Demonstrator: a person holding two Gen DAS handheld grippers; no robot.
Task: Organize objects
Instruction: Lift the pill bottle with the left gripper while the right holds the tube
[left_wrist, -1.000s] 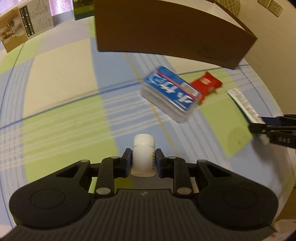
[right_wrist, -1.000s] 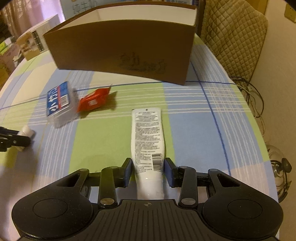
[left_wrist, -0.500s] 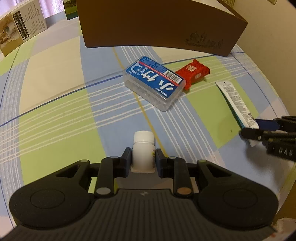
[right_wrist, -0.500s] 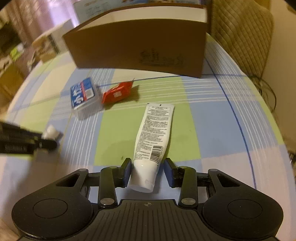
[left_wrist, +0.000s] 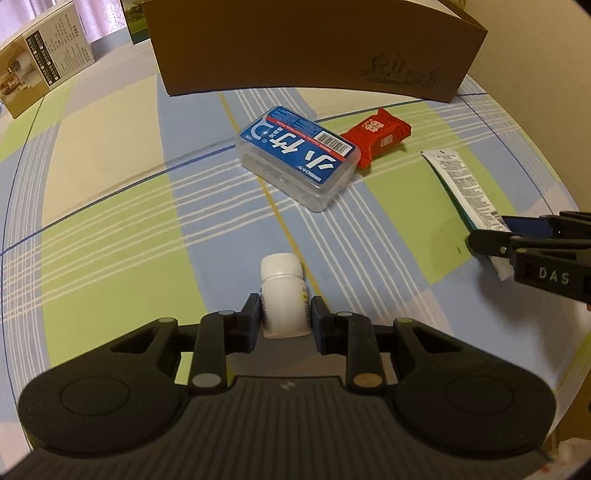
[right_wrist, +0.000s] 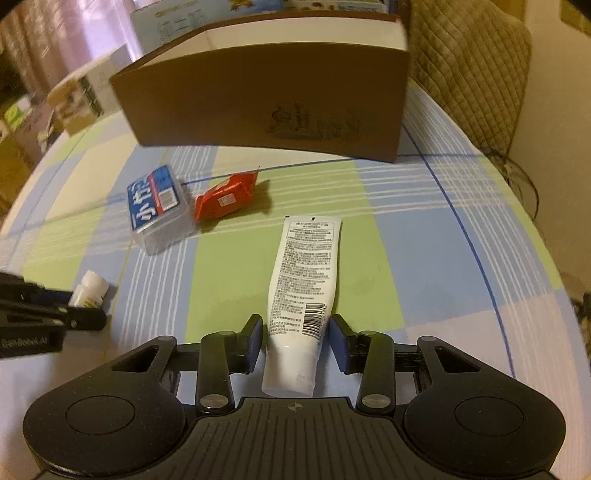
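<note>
We look from each wrist steeply down along the fingers, close above the checked blue-and-green tablecloth (left_wrist: 110, 236). Both views face the brown cardboard box (left_wrist: 314, 48) at the top of the frame and share the blue-labelled clear plastic case (right_wrist: 159, 210) and red foil packet (right_wrist: 227, 197).

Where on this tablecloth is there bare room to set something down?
The widest bare stretch is right of the white tube, out to the table edge. Another lies left of the clear case, toward the carton. It is crowded where the clear case touches the red packet, before the brown box.
</note>
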